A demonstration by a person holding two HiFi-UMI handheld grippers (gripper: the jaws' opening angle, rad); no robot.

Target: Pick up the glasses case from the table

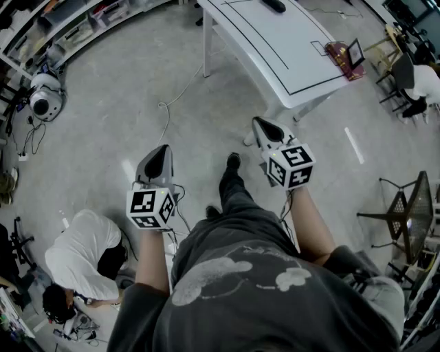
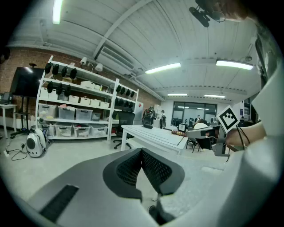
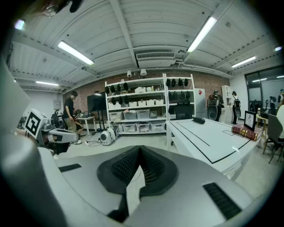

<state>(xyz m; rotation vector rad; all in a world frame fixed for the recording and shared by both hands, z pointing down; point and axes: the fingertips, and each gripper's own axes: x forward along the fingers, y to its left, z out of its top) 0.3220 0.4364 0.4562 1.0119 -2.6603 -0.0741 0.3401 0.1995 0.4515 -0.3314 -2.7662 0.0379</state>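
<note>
Stands on the grey floor (image 1: 124, 82), short of the white bench (image 1: 275, 48) — neither gripper over it. Holds the left gripper (image 1: 161, 152) out ahead of the body on the left, marker cube nearest the wrist, nose tipped slightly down; fingers (image 2: 155, 166) closed tip to tip, nothing between them. Holds the right gripper (image 1: 265, 128) the same way on the right, close to the bench's near corner but not touching it; fingers here also pressed together at the tips, empty. Finds the glasses case (image 1: 273, 5) — dark, oblong — lying flat on the bench top toward the far end, among black lines drawn on the surface, well apart from both grippers and untouched. Seen from the right gripper view, sits alone on the bench with bare white surface around it. Notes a reddish book (image 1: 338, 51) at another edge of the bench, a small upright frame (image 1: 356, 51) just beside it, both well away from the case. Beyond the bench, a shelving rack (image 3: 142, 106) loaded with bins. On the floor off to the left, a white rounded machine (image 1: 45, 96) and a pale cable (image 1: 165, 110) trailing toward the bench leg. Lower left, a person (image 1: 79, 254) in a white shirt crouched low, behind the left gripper.
</note>
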